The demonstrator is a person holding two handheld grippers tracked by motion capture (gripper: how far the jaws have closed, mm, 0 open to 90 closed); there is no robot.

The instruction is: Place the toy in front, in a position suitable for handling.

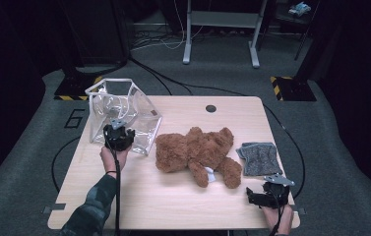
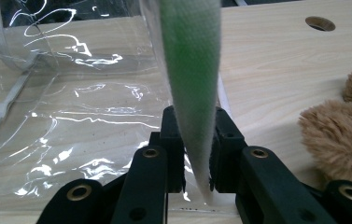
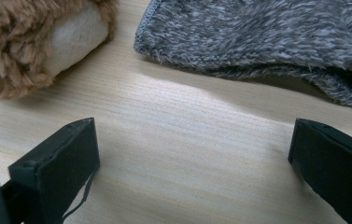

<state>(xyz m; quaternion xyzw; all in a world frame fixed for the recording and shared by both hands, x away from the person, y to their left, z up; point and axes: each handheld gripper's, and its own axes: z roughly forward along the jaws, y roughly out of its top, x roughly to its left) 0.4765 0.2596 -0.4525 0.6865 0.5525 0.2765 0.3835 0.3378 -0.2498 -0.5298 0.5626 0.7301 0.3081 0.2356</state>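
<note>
Grip on the white trim of the clear plastic bag is set: the left gripper has its jaws clamped on this woven band, near the tabletop's far left corner. Keep the pinch deep on the trim, since the glossy film beside it is slick and creases easily. Lift slowly so the mouth stays open. The right gripper rests with jaws wide apart at the near right corner, beside the fuzzy grey cloth and the shaggy brown teddy bear.
</note>
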